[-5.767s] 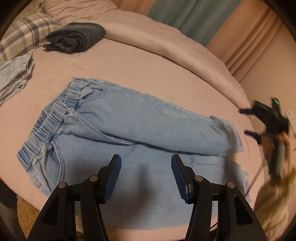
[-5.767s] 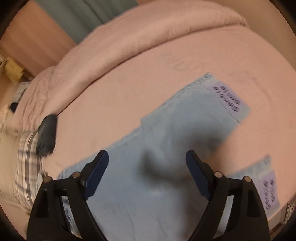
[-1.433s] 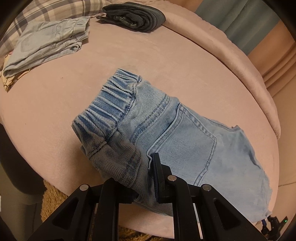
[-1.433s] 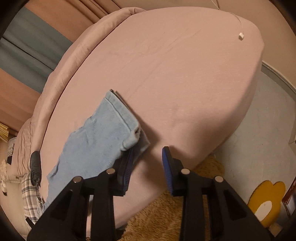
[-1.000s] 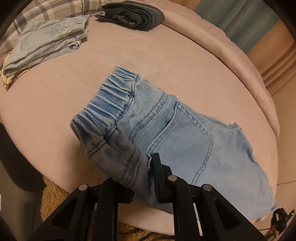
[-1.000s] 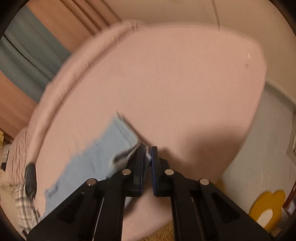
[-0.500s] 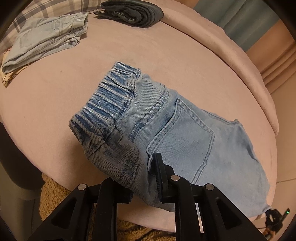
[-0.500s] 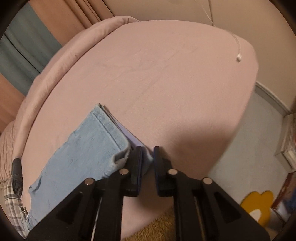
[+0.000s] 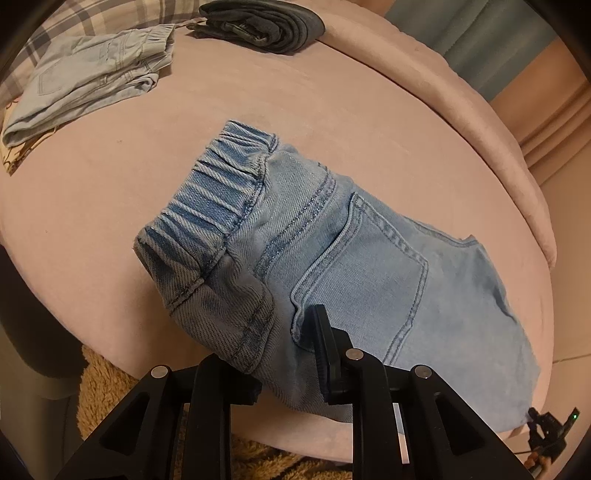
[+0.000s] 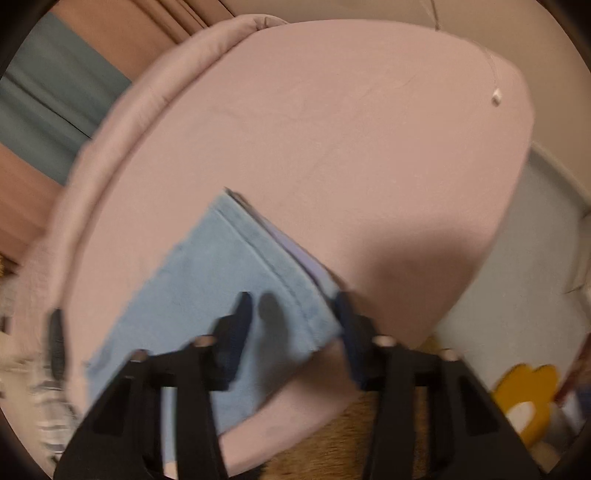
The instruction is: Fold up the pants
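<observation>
Light blue denim pants [image 9: 332, 266], folded lengthwise, lie across the pink bed [image 9: 110, 184], with the elastic waistband toward the upper left and the back pocket facing up. My left gripper [image 9: 284, 354] is shut on the hip edge of the pants near the bed's front edge. In the right wrist view the leg hem end of the pants [image 10: 229, 280] lies flat. My right gripper [image 10: 291, 325] is open above the hem corner, its jaws apart and holding nothing. That view is blurred.
Another folded pair of pale jeans [image 9: 92, 74] and a folded dark garment [image 9: 262, 22] lie at the back left, next to a plaid pillow [image 9: 66, 18]. A tan shaggy rug [image 9: 107, 398] lies below the bed's front edge. A yellow object [image 10: 524, 402] sits on the floor.
My right gripper, shut on the hem corner half a second ago, has opened and let it go. My left gripper still holds the hip edge and has barely moved.
</observation>
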`<state>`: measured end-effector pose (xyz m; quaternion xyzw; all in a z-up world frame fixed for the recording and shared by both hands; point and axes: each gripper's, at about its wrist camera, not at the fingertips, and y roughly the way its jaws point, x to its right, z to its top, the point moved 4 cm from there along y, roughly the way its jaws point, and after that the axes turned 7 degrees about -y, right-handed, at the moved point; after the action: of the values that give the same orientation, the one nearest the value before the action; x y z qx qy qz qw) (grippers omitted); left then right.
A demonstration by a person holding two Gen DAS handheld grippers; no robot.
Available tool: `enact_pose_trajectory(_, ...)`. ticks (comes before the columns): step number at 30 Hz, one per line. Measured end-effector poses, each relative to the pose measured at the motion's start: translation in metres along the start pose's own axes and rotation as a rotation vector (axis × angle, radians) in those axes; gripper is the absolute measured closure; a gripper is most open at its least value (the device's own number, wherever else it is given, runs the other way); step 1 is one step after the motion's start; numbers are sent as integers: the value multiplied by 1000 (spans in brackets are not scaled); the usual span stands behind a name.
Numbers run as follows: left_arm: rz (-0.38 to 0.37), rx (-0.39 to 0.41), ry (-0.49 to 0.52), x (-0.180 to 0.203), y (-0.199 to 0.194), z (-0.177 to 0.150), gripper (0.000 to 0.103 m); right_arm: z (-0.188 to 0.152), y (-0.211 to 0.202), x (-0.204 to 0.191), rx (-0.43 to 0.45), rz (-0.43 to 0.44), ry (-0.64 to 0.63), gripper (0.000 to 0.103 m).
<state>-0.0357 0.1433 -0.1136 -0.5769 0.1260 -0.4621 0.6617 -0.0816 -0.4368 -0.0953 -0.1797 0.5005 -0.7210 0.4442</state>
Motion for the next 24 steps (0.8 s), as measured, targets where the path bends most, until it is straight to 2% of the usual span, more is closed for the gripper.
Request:
enact_pose_trajectory(4,11,3,14,4,1,-2,83,-9,-18,6,17,13,-30,86)
enact_pose_trajectory(11,-1,-6,11,4,1,2,83,-18,-11,0,-69,100,-2,79)
enact_pose_trajectory(12,-4,-6,10,3,0,2,83,-18,-7,-3,-75,108,-7,80)
enact_pose_trajectory(13,-5,-6,11,3,-1,3,83,-15,-4,-5,-73,105,-13,88)
enact_pose_trajectory(14,-6,0,9,2,-2,3,83,-13,-7,-11,-58,67,-35,91)
enact_pose_trajectory(17,-19,16,16,2,-10,3,83,-3,-29,-26,20,76,-84,94)
enact_pose_trajectory(19,-25,22,32,5,-14,5,88,10,-43,-41,67,114,-117,94)
enact_pose_trajectory(22,-39,39,69,16,-19,18,90,37,-45,-61,88,186,-137,95)
enact_pose_trajectory(24,-81,51,86,29,-24,34,90,59,-43,-78,112,240,-158,98)
